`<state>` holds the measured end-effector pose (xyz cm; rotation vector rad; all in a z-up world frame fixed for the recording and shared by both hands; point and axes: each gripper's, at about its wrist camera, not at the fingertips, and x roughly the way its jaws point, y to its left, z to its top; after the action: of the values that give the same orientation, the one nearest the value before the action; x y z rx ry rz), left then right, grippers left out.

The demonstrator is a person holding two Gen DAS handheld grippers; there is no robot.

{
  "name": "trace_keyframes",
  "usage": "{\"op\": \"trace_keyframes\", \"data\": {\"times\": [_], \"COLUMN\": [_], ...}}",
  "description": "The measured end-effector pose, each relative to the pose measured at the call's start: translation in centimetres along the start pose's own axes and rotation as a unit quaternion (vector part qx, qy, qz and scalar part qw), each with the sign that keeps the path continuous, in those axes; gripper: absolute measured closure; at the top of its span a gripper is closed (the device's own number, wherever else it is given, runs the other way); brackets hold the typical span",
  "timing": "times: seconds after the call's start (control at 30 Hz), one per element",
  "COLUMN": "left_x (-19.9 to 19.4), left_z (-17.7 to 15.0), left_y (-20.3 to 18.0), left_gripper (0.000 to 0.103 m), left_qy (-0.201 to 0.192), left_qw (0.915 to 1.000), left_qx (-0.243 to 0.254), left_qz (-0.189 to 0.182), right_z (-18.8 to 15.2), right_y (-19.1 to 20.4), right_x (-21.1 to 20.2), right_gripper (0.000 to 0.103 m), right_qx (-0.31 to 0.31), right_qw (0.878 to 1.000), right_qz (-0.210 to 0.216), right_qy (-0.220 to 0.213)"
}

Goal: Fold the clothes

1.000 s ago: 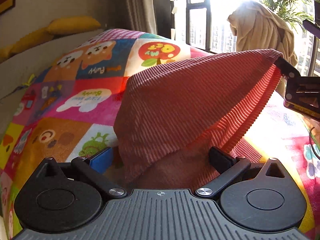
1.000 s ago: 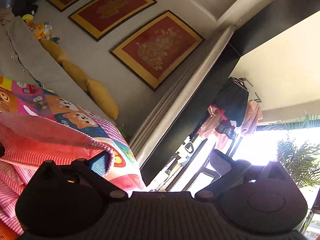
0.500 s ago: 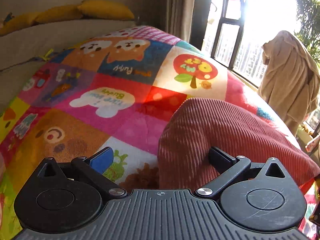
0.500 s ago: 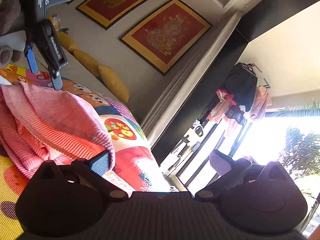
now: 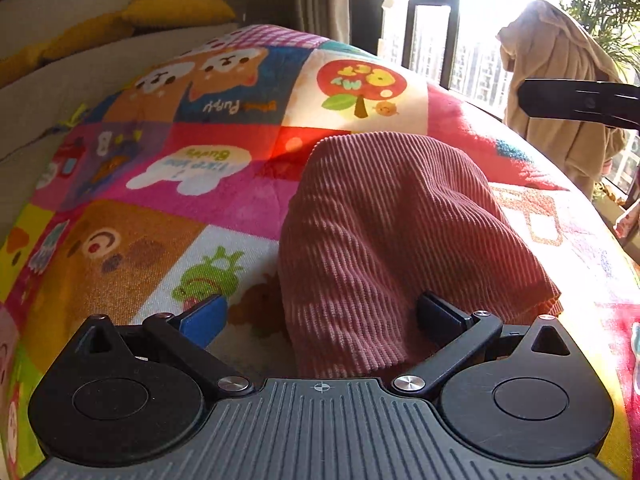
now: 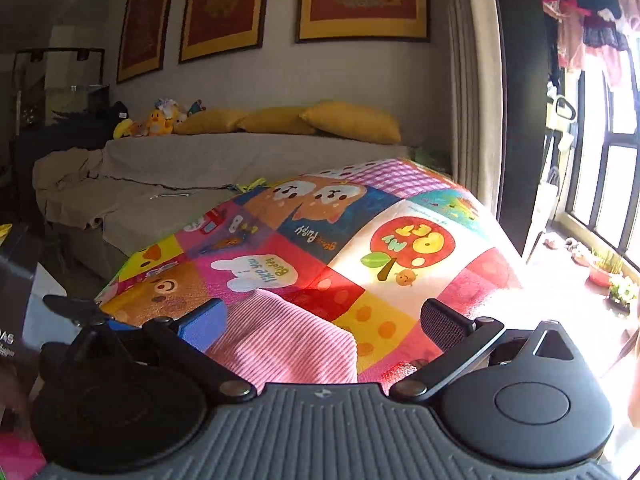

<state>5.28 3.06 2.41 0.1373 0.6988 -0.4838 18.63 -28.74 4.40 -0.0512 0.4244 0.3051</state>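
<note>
A pink ribbed garment (image 5: 384, 248) lies folded in a heap on the colourful cartoon blanket (image 5: 168, 184). My left gripper (image 5: 320, 316) is open just above it, its near edge between the spread fingers, not pinched. In the right wrist view the same garment (image 6: 288, 344) lies under my right gripper (image 6: 320, 320), which is open and empty with its fingers wide apart. A finger of the right gripper shows as a dark bar (image 5: 576, 100) at the upper right of the left wrist view.
A grey sofa (image 6: 208, 168) with yellow cushions (image 6: 352, 120) and plush toys stands behind the blanket. Framed pictures hang on the wall. A window (image 6: 608, 184) is at the right, with a beige garment (image 5: 560, 92) hanging by it.
The right gripper let go of the raised garment corner and swung down to face the blanket. The garment dropped into a folded heap. The left gripper stays open over its near edge.
</note>
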Motion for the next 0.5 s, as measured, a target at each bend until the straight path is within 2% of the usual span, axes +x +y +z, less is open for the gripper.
{"op": "trace_keyframes", "data": {"times": [0.07,0.13,0.23,0.3,0.4,0.5], "left_x": [-0.1,-0.2,-0.4,-0.4,-0.5,-1.3], "left_z": [-0.2,-0.4,-0.7,-1.1,-1.9,-2.0], "left_y": [0.1,0.3,0.6,0.7,0.5,1.4], "left_gripper": [0.000,0.000,0.000,0.000,0.000,0.000], "left_qy": [0.002,0.004,0.007,0.014,0.030,0.031], "left_qw": [1.0000,1.0000,0.9999,0.9996,0.9987,0.9980], "left_qx": [-0.001,0.000,-0.003,0.002,0.020,0.009], "left_qz": [-0.002,-0.005,-0.014,-0.025,-0.035,-0.055], "right_z": [0.1,-1.4,-5.0,-6.3,-5.9,-5.2], "right_y": [-0.7,-1.4,-2.0,-2.6,-3.1,-2.1], "right_x": [4.7,9.0,12.4,12.5,10.9,7.1], "right_gripper": [0.000,0.000,0.000,0.000,0.000,0.000], "right_qx": [0.039,0.058,0.034,0.039,0.056,0.032], "right_qw": [0.997,0.990,0.981,0.982,0.982,0.992], "right_qz": [-0.029,-0.064,-0.105,-0.108,-0.104,-0.059], "right_qy": [0.052,0.110,0.159,0.152,0.146,0.108]}}
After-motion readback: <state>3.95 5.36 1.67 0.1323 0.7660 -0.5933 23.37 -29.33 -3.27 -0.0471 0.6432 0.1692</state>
